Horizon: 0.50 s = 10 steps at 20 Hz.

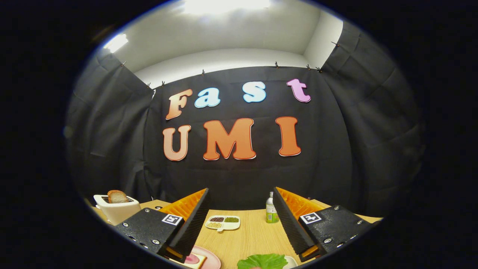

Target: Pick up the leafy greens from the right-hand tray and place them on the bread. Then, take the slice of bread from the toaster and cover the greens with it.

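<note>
Currently my gripper is wide open and empty, leafy greens at 6 o'clock below my fingers; descending off-centre risks pinching the tray rim instead of the leaf.

Light comes from overhead: a ceiling lamp is blown out to white glare, and a second lamp glows further left. The wooden table is evenly lit and sharp. Fisheye distortion bends the cloth wall towards the edges, where it dims.
</note>
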{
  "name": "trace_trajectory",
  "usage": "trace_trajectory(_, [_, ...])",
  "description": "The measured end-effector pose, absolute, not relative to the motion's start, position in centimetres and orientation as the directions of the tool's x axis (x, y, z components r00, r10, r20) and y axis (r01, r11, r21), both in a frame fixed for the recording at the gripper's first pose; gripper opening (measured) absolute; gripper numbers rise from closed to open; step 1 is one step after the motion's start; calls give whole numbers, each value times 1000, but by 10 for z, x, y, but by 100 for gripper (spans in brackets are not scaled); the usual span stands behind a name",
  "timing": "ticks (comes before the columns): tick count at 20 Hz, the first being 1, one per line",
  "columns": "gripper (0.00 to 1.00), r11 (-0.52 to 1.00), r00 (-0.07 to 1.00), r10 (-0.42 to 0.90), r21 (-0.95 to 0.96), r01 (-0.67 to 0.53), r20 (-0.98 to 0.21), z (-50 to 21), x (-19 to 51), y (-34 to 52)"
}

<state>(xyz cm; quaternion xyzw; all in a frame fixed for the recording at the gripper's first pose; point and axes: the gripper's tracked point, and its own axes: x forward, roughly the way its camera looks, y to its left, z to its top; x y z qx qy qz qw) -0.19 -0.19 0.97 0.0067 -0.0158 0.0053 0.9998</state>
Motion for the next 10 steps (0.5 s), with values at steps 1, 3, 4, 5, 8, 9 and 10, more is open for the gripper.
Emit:
trace_trajectory(1, [98,1000,1000,9,10,-9,22,7,-2,-4])
trace_trajectory(3, [98,1000,1000,6,-2,-6,-6,-2,-3,-8])
trace_trajectory(4, [98,1000,1000,3,-4,-3,-19,-5,-5,-10])
trace_trajectory(5, [98,1000,1000,0,-5,0,-29,-8,-5,-12])
trace_trajectory(8, [98,1000,999,-9,-2,9,-48,-12,-5,-19])
trace_trajectory(9, [98,1000,998,-13,-4,13,-60,-15,-5,-23])
trace_trajectory(10, [98,1000,997,-14,-2,14,-75,-19,-5,-25])
